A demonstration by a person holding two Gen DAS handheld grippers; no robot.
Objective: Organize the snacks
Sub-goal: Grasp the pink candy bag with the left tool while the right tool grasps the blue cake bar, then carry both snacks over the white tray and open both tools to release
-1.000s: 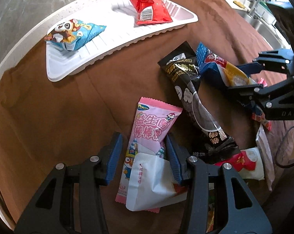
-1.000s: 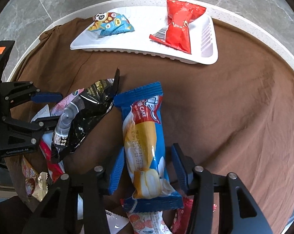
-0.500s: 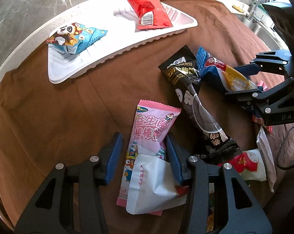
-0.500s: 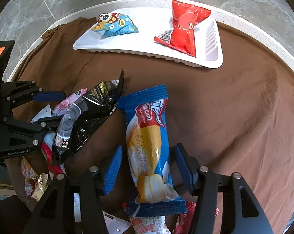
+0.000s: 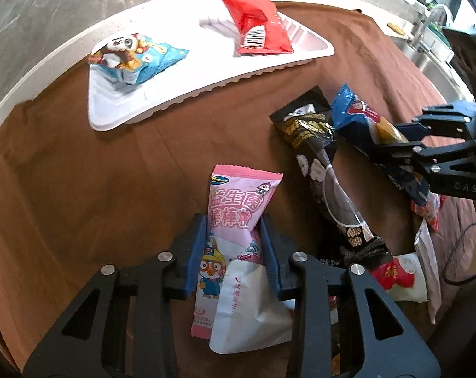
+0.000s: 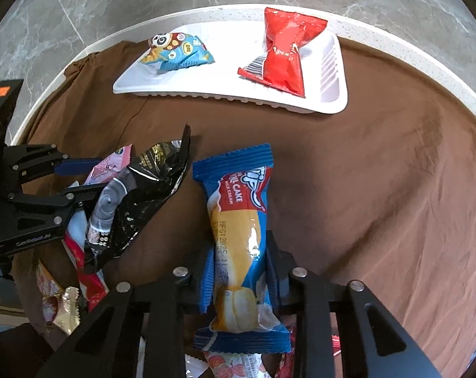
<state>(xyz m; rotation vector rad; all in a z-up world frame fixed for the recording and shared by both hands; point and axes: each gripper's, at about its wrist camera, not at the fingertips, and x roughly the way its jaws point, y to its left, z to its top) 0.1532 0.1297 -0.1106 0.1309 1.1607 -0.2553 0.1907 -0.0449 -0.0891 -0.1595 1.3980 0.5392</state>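
Note:
A pink snack packet (image 5: pixel 238 208) lies on the brown cloth (image 5: pixel 80 189), and my left gripper (image 5: pixel 233 220) is closing its jaws, with the blue pads pressing both its sides. A white packet (image 5: pixel 250 308) overlaps its near end. In the right wrist view my right gripper (image 6: pixel 239 245) is shut on a blue roll-cake packet (image 6: pixel 238 220) around its middle. Farther back, the white tray (image 6: pixel 225 75) holds a light-blue panda packet (image 6: pixel 175 52) on its left and a red packet (image 6: pixel 285 50) on its right.
A long black packet (image 5: pixel 320 163) lies between the two grippers. More small packets (image 5: pixel 398 277) are piled at the near right edge of the cloth. The round table's white rim (image 5: pixel 33 85) curves behind the tray. A sink (image 5: pixel 427 53) is at the far right.
Both pairs of jaws have narrowed onto their packets: the left on the pink one, the right on the blue cake. The packets have stayed where they lay.

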